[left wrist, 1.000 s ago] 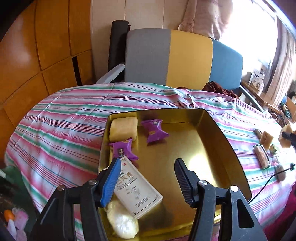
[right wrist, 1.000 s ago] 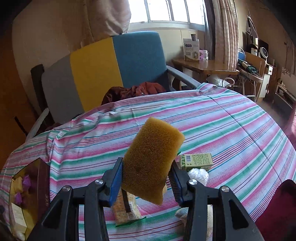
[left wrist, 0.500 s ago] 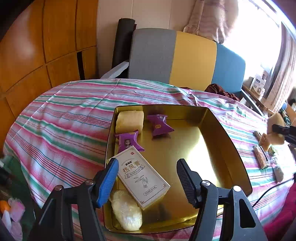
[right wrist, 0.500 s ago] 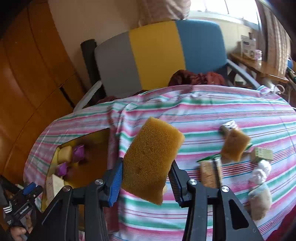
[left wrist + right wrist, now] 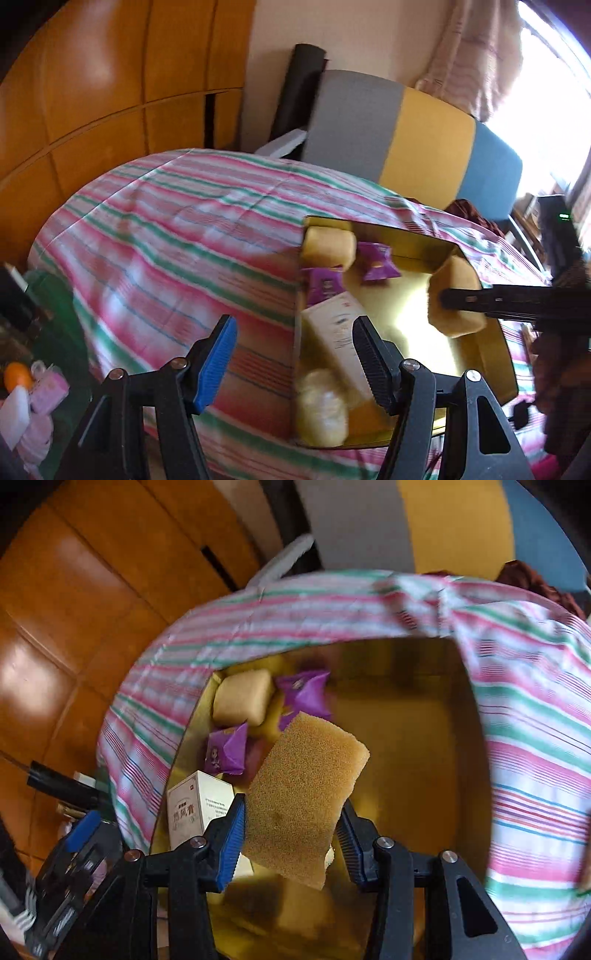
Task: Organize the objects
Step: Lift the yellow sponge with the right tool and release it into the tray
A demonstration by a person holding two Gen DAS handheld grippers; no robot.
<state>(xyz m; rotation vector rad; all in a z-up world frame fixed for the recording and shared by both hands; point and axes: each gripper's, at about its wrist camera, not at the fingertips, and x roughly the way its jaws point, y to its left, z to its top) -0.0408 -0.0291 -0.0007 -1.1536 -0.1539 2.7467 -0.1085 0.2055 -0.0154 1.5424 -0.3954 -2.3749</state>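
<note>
Right gripper [image 5: 291, 834] clamps brown sponge [image 5: 306, 797], held tilted above gold tray [image 5: 424, 738]. Tray on striped cloth [image 5: 166, 229], holds pale block [image 5: 242, 698], two purple packets [image 5: 225, 753], white box [image 5: 195, 805], whitish bag [image 5: 321, 406]. Left gripper [image 5: 291, 354] half open, empty, over tray's left edge. Chair [image 5: 406, 133] behind table.

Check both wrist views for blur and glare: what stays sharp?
Left wrist view: striped cloth and gold tray smeared, window blown out upper right. Right wrist view: cloth and tray blurred, but the sponge in the right gripper stays sharp.
</note>
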